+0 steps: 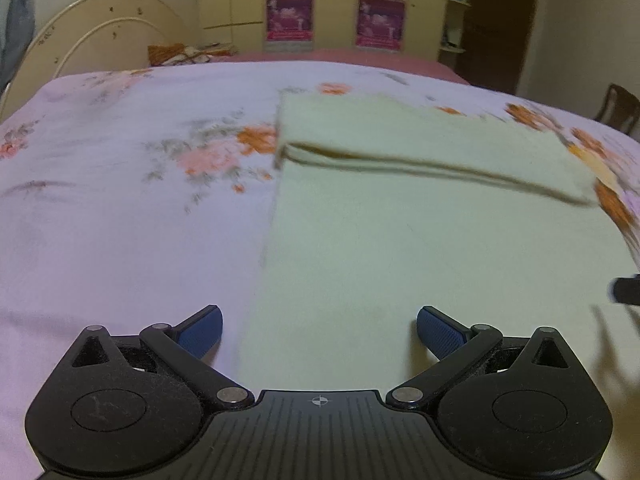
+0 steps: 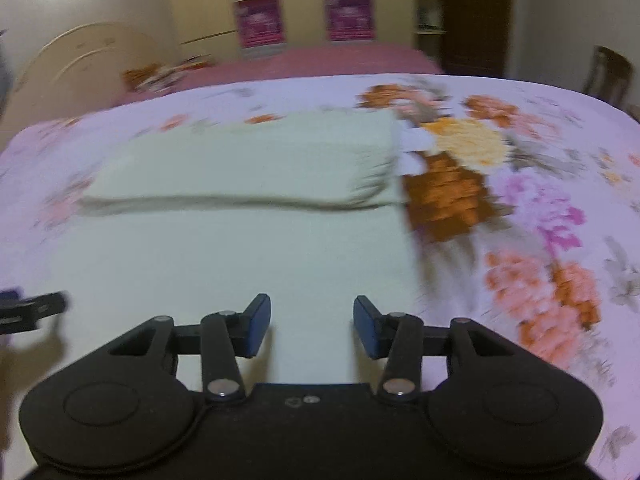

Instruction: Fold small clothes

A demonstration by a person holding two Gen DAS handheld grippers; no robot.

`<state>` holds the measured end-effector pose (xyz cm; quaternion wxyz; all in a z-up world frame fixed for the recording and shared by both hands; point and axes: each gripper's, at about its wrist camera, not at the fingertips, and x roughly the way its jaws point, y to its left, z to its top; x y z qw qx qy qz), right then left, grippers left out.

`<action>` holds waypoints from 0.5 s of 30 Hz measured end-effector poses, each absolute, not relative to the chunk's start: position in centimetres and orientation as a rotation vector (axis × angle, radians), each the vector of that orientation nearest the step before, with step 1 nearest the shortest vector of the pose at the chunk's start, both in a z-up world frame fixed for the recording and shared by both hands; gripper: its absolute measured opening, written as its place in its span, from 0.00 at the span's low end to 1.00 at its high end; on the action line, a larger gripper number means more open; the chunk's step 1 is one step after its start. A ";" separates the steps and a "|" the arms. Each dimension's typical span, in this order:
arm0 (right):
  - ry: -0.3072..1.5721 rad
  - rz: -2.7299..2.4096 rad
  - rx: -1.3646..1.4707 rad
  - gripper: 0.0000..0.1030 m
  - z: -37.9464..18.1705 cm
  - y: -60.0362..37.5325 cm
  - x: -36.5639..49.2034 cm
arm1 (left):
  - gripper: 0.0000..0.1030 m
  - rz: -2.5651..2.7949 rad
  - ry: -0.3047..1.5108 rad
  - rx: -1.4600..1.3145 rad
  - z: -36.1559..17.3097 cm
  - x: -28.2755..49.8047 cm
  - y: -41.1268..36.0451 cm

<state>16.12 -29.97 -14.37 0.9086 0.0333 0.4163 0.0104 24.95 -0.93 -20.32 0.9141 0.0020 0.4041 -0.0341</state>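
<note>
A pale green cloth (image 1: 420, 240) lies flat on the floral bedsheet (image 1: 120, 200), its far part folded back over itself. My left gripper (image 1: 319, 330) is open and empty above the cloth's near left edge. My right gripper (image 2: 312, 326) is open and empty above the cloth (image 2: 240, 248) near its right edge. The tip of the right gripper shows at the right edge of the left wrist view (image 1: 626, 289); the left gripper shows at the left edge of the right wrist view (image 2: 32, 310). Both views are blurred.
The floral sheet (image 2: 540, 200) covers the bed. A pink bed (image 1: 340, 58) with a patterned pillow (image 1: 176, 52) and curved headboard (image 1: 100, 28) stands behind. Cupboards with pink posters (image 1: 288, 16) line the back wall. A wooden chair (image 1: 618, 108) stands at the right.
</note>
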 end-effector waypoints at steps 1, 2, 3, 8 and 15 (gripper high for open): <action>0.867 0.046 0.065 0.44 -14.5 -29.3 15.7 | 1.00 -0.074 0.838 0.006 -20.4 24.4 -1.3; 0.876 0.068 0.060 0.44 -14.6 -28.7 15.3 | 1.00 -0.074 0.838 0.009 -20.5 23.7 -1.6; 0.883 0.086 0.051 0.44 -14.9 -28.1 14.9 | 1.00 -0.073 0.831 0.016 -20.6 23.1 -2.0; 0.917 0.136 -0.003 0.46 -15.9 -26.6 13.5 | 1.00 -0.059 0.828 0.039 -20.7 21.6 -2.6; 0.900 0.085 -0.069 0.47 -16.0 -29.5 11.1 | 1.00 0.017 0.842 0.004 -20.9 19.1 0.0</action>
